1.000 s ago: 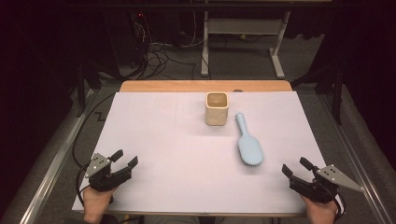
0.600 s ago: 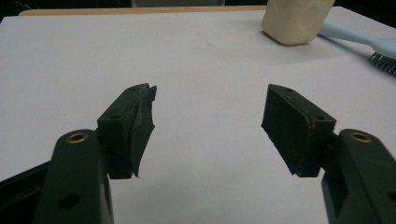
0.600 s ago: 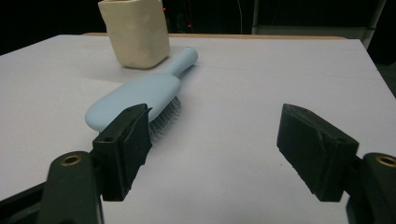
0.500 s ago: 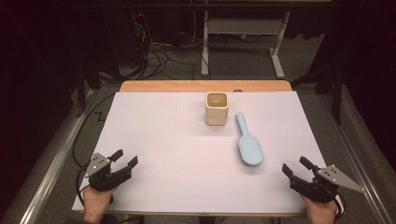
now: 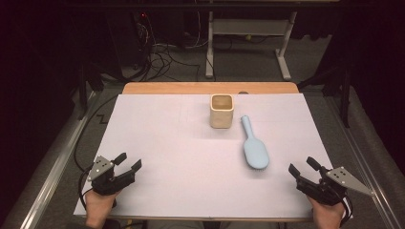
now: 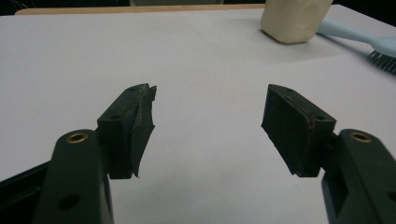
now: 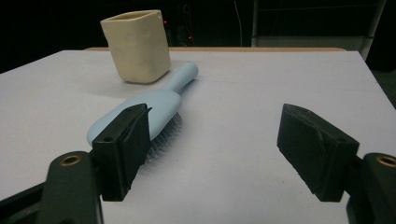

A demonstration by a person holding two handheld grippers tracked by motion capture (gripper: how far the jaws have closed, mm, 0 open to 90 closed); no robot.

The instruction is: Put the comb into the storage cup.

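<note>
High view, left gripper (image 5: 125,165): I am holding it at the near left corner of the white table cover (image 5: 167,138), jaws spread and grasping nothing; against the pictures from a moment ago it is sitting in the same spot.
High view, right gripper (image 5: 302,168): I am keeping it at the near right corner, jaws spread and empty, likewise unmoved.
High view, hairbrush (image 5: 254,147): the light blue brush is lying bristles down right of centre, handle pointing away from me toward the cup (image 5: 221,111), just beside it; neither has shifted.
Left gripper view, fingers (image 6: 126,128): my two black pads are standing wide apart over bare cover; the cup (image 6: 294,18) and the brush's edge (image 6: 359,37) are sitting well off at the far right.
Right gripper view, fingers (image 7: 122,145): my pads are open, with the brush head (image 7: 149,112) just beyond the left pad and not between them; the cream cup (image 7: 137,44) is standing upright behind the handle.
Change: none is showing; both hands are waiting at rest.
Meaning: I judge the work is not yet begun, and the right gripper, being nearer, is the likely one to reach for the brush.
</note>
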